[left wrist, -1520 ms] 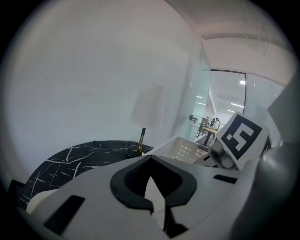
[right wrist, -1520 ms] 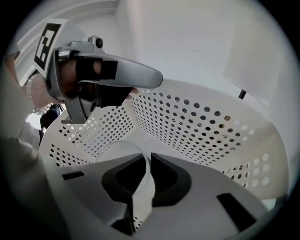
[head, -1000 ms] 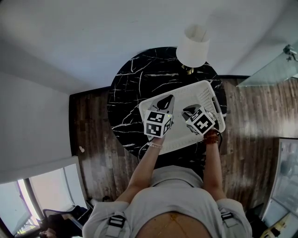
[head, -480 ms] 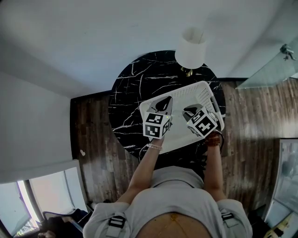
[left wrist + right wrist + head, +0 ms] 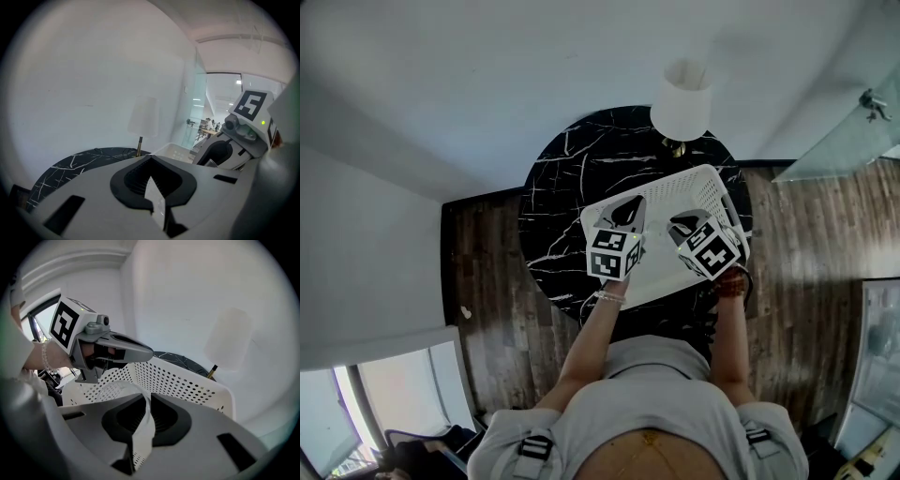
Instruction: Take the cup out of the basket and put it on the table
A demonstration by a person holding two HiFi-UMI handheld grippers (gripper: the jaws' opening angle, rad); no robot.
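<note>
A white perforated basket (image 5: 703,173) stands on the round black marble table (image 5: 572,178). Both grippers hover above it, side by side. My right gripper (image 5: 143,416) is shut on the thin wall of a translucent white cup (image 5: 117,392), which curves off to the left of the jaws over the basket wall (image 5: 187,385). In the head view the right gripper (image 5: 682,223) hides the cup. My left gripper (image 5: 151,180) is shut, with only a pale sliver in the seam that I cannot identify. It sits over the basket's left half (image 5: 628,208) and shows from the side in the right gripper view (image 5: 140,351).
A lamp with a white shade (image 5: 682,94) stands at the table's far edge, just behind the basket. Bare marble lies to the left of the basket (image 5: 70,164). Wooden floor (image 5: 487,281) surrounds the table, and a white wall is close behind.
Almost nothing: both grippers stay over the basket with their jaws as they were. The head view has shifted slightly.
</note>
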